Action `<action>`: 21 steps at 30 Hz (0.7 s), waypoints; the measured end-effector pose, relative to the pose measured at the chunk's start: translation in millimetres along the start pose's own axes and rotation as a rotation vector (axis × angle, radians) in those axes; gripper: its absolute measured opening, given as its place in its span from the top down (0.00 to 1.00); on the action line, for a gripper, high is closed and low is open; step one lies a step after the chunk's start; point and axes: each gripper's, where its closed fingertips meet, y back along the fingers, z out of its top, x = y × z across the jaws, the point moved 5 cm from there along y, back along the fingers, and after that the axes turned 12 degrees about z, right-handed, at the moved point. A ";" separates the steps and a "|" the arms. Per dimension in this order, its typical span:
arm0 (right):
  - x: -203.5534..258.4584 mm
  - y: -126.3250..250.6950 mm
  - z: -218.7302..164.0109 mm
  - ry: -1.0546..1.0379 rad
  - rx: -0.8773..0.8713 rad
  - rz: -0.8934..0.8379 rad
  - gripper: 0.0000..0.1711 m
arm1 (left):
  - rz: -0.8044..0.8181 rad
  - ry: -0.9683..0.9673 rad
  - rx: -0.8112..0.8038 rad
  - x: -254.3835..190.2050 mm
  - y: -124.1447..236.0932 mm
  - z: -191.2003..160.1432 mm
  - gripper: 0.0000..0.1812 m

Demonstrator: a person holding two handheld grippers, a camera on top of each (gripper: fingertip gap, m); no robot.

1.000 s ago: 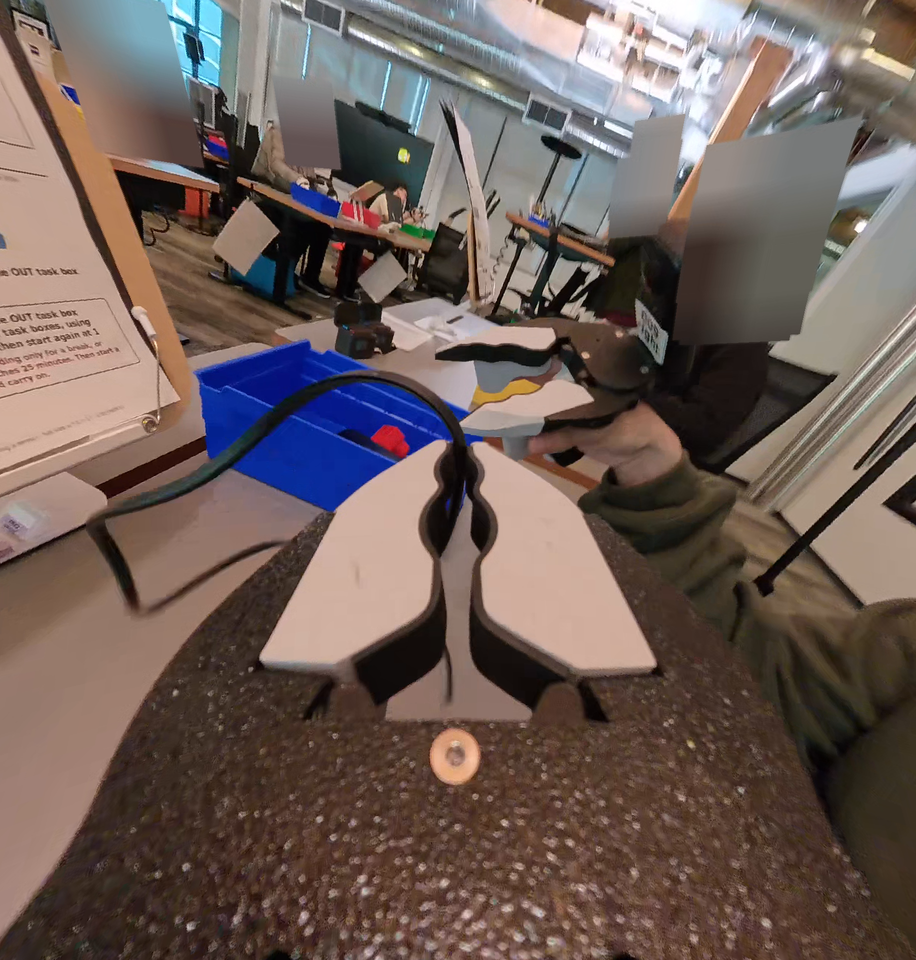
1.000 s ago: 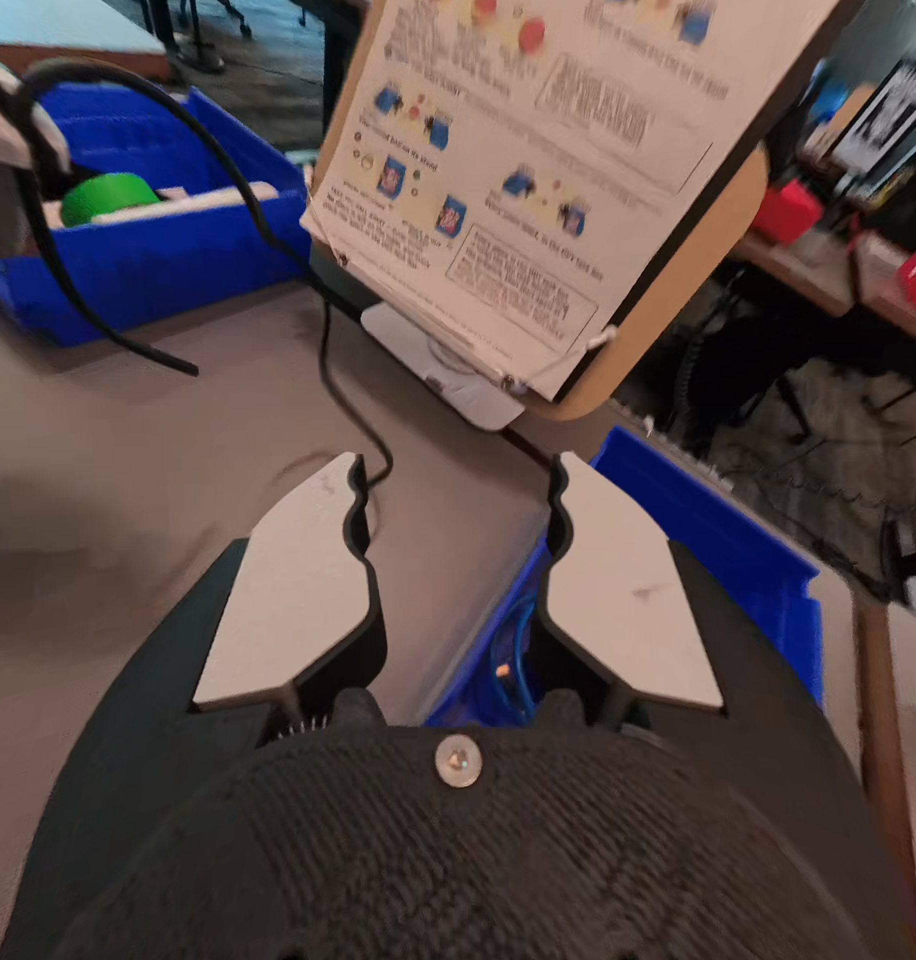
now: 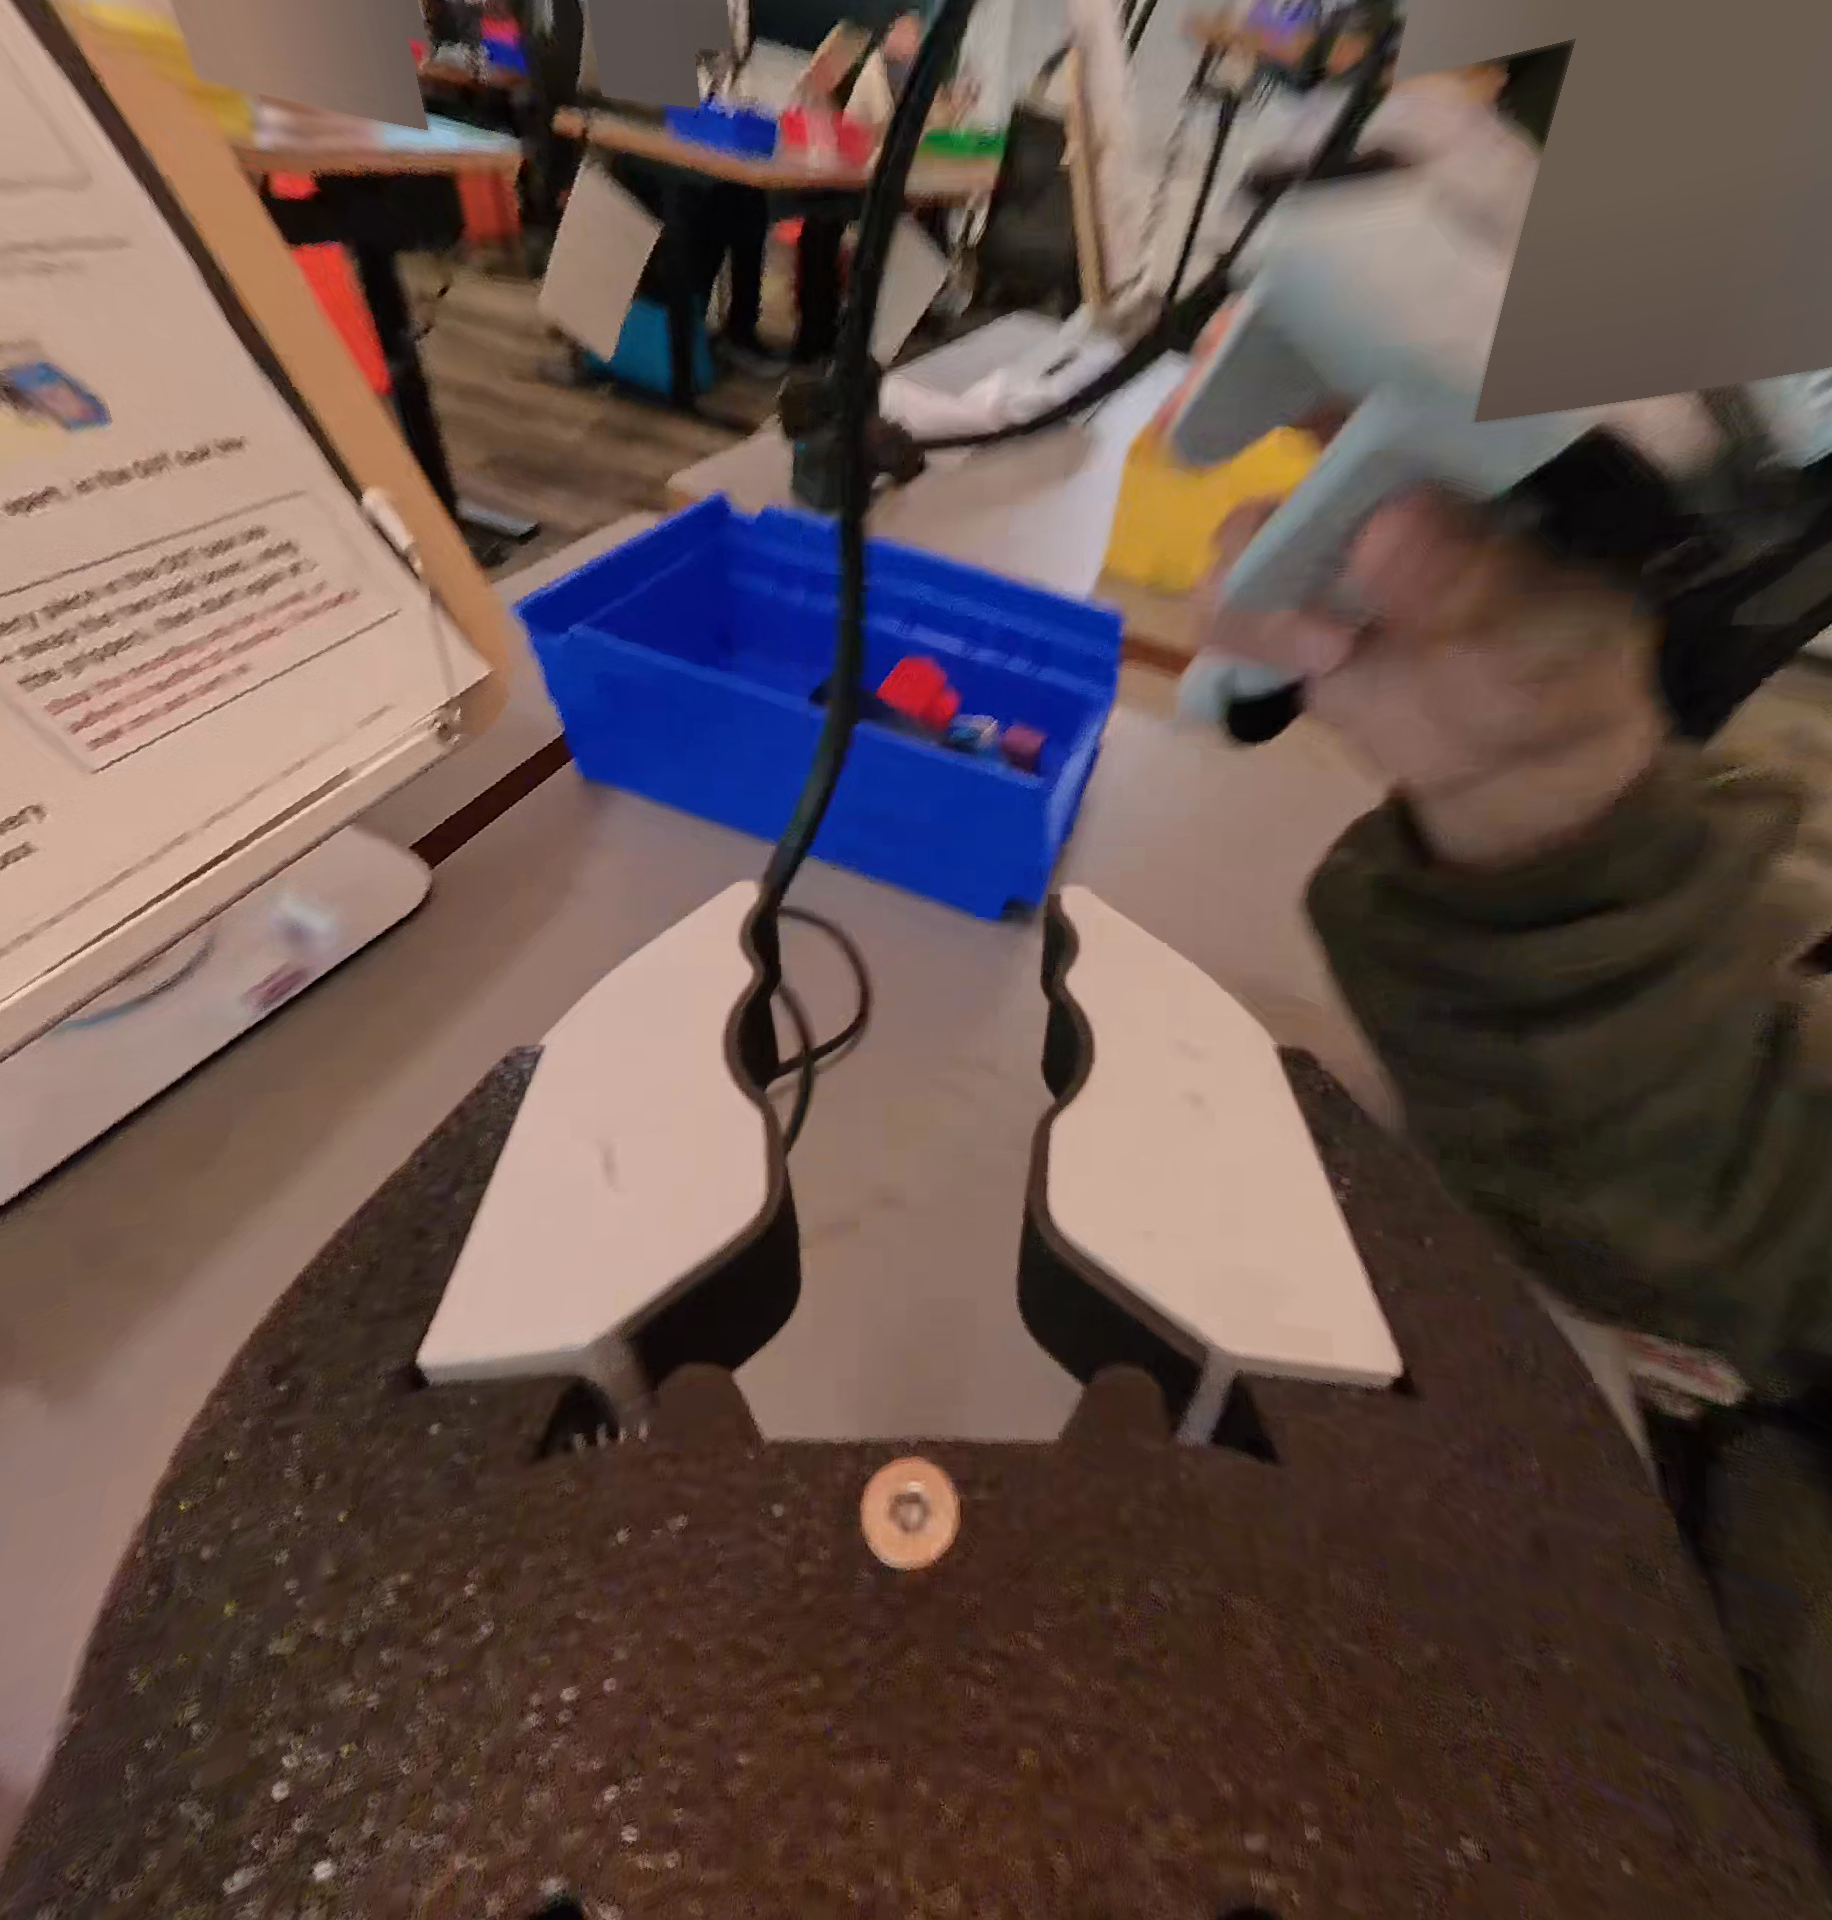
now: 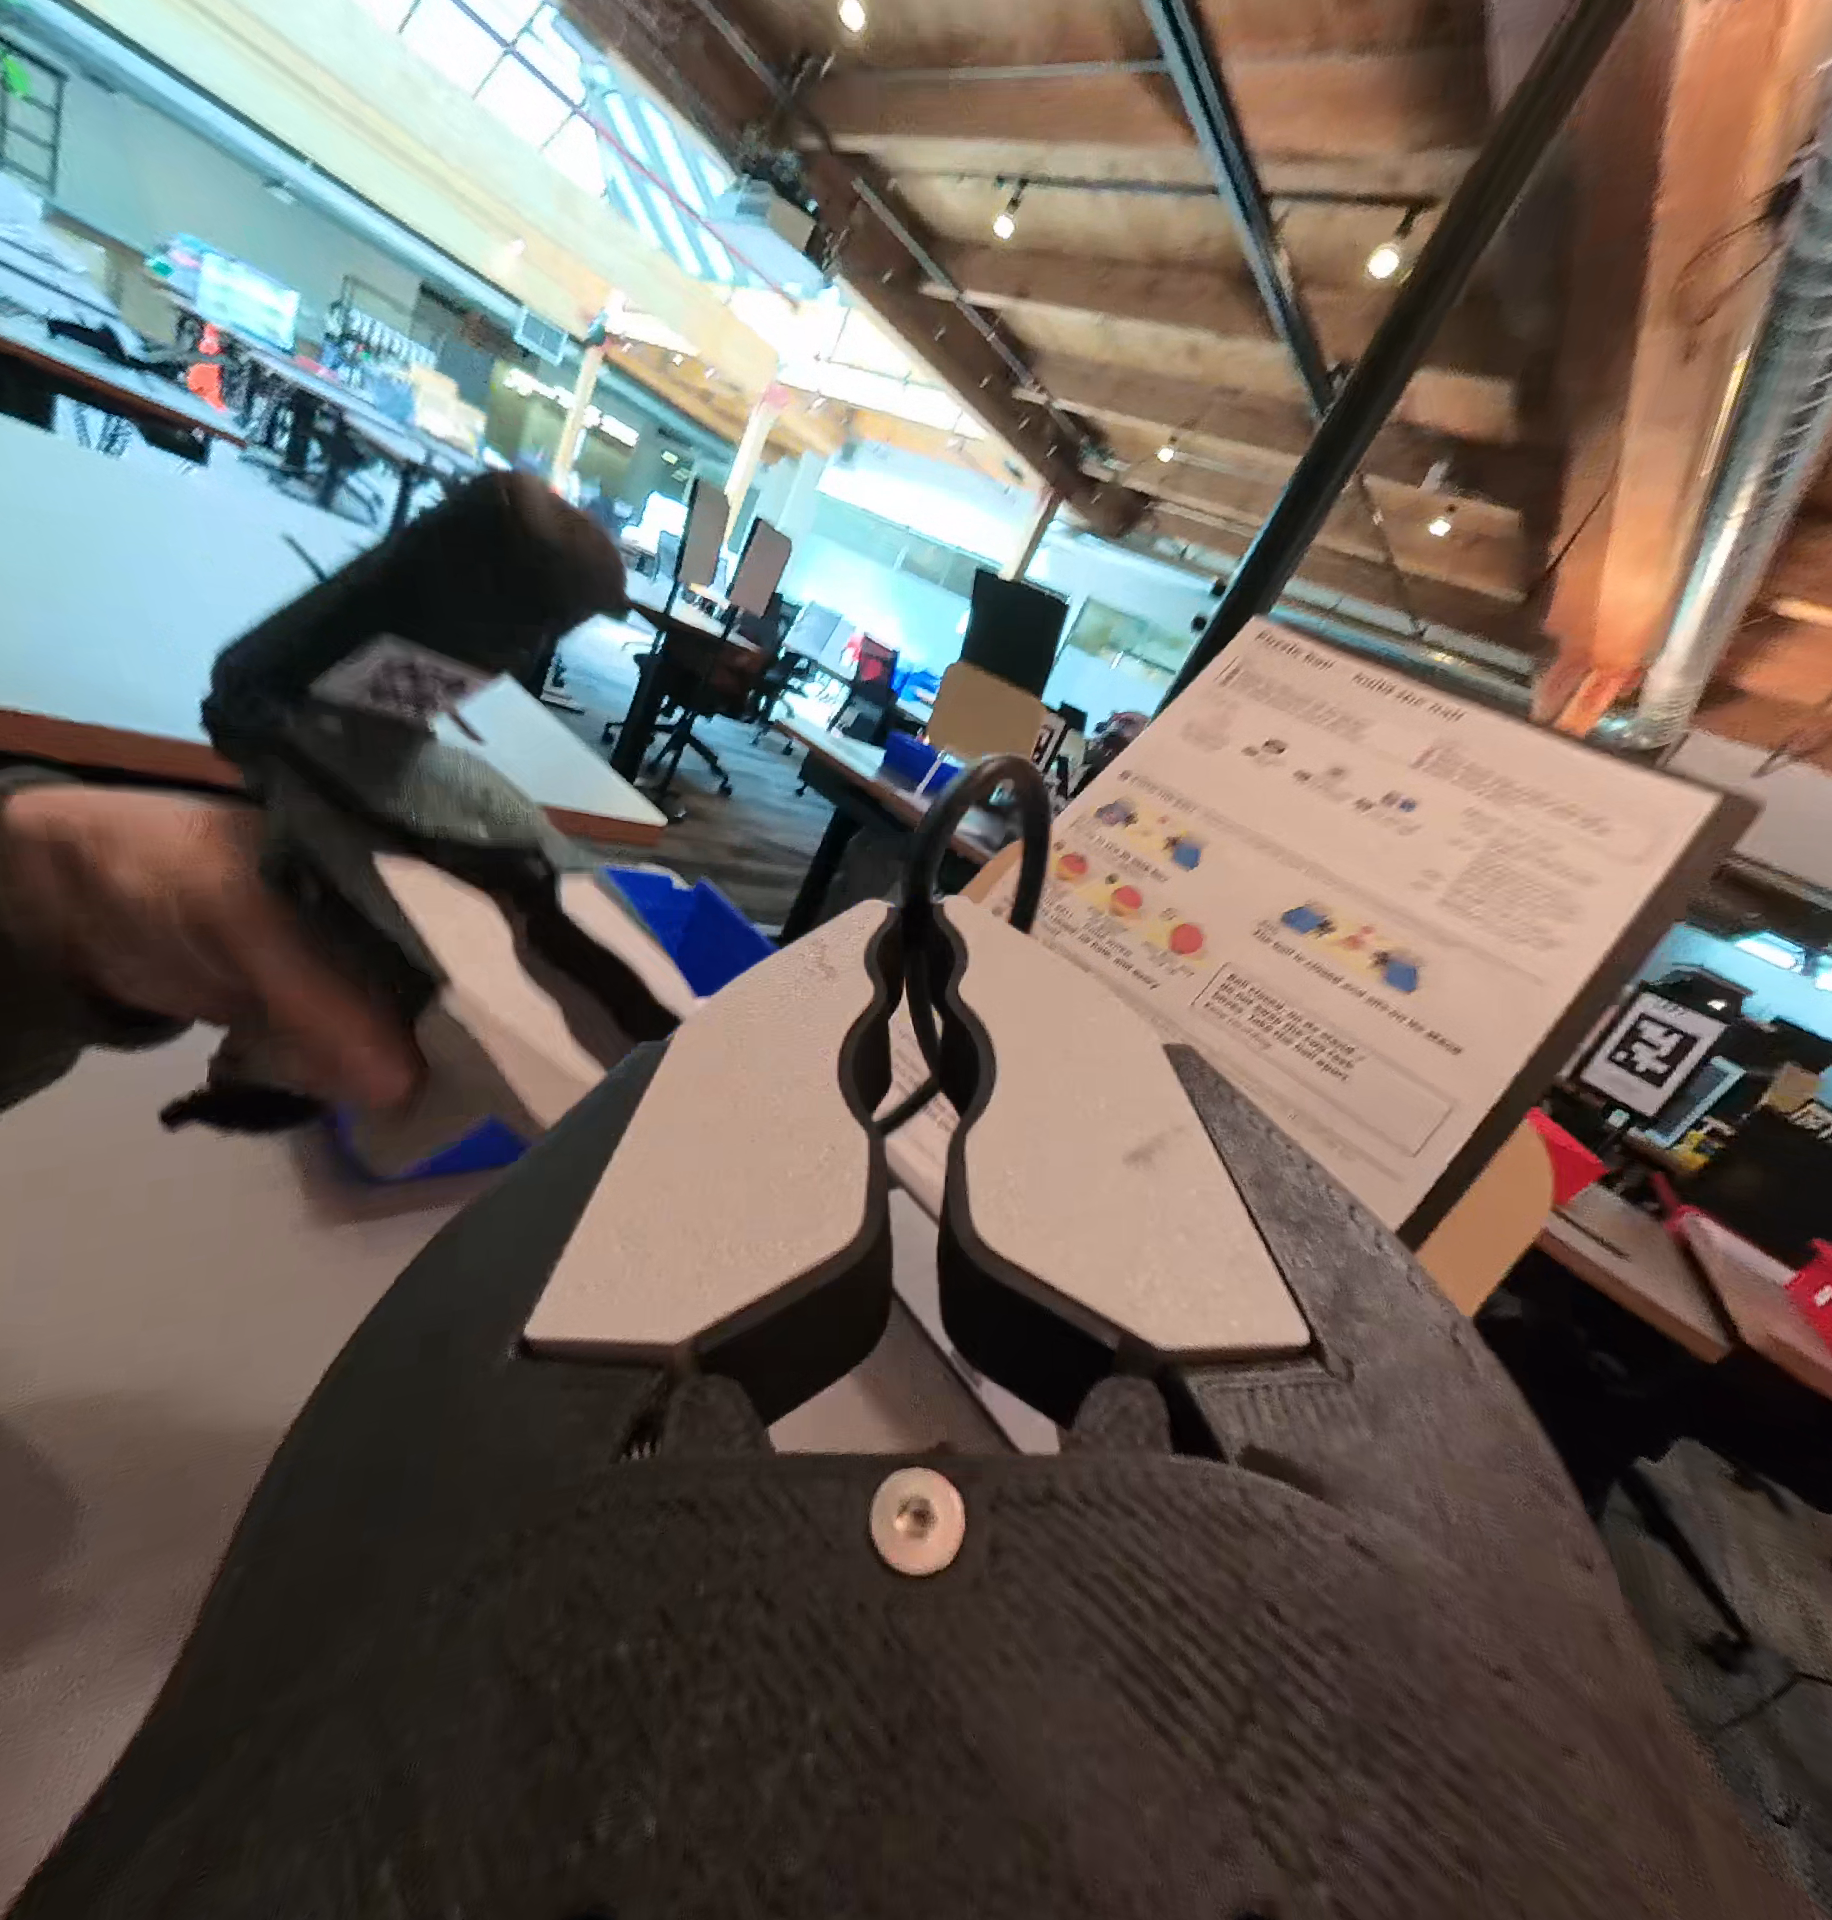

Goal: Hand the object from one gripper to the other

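My right gripper (image 4: pixel 917 930) is clamped on the black cable (image 4: pixel 979 805), which hangs down past my left gripper (image 3: pixel 901 920); its jaws are spread, holding nothing. The handover looks done. Next I draw the left clear above the bench (image 3: pixel 164 1299).

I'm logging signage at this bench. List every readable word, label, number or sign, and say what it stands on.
White printed instruction sheet on the tan board: paragraphs and small pictures, mostly blurred; I won't quote its wording.
Black-and-white square pattern marker, background right: a code pattern, no words.
Small patterned square tag, far left: too blurred to read.
Blue plastic bin: no writing visible.
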 end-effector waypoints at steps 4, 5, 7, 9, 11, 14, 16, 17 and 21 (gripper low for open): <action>-1.1 9.7 16.9 -0.006 -0.058 -0.036 0.98 | 0.067 -0.101 0.118 -7.5 -40.1 -29.4 0.68; -1.4 11.2 19.4 -0.005 -0.071 -0.048 0.98 | 0.072 -0.104 0.130 -11.8 -51.0 -36.1 0.68; -2.4 13.0 20.9 0.000 -0.068 -0.060 0.98 | 0.031 -0.130 0.210 -24.2 -67.6 -53.8 0.74; -6.5 16.2 20.2 0.017 -0.057 -0.100 0.98 | 0.009 -0.185 0.291 -32.7 -75.8 -68.6 0.85; -9.5 19.4 19.1 0.020 -0.043 -0.110 0.98 | 0.042 -0.229 0.307 -33.7 -78.7 -72.3 0.97; -14.6 25.5 18.9 0.005 -0.055 -0.126 0.98 | 0.034 -0.247 0.315 -34.6 -77.4 -73.3 0.95; -17.6 29.0 19.0 -0.003 -0.066 -0.140 0.98 | 0.009 -0.226 0.298 -34.5 -77.1 -71.6 0.98; -17.7 29.6 19.0 -0.010 -0.069 -0.132 0.98 | -0.010 -0.218 0.292 -34.9 -77.2 -71.0 0.98; -20.0 31.1 15.7 -0.031 -0.056 -0.132 0.98 | -0.031 -0.237 0.256 -33.5 -76.0 -67.8 0.98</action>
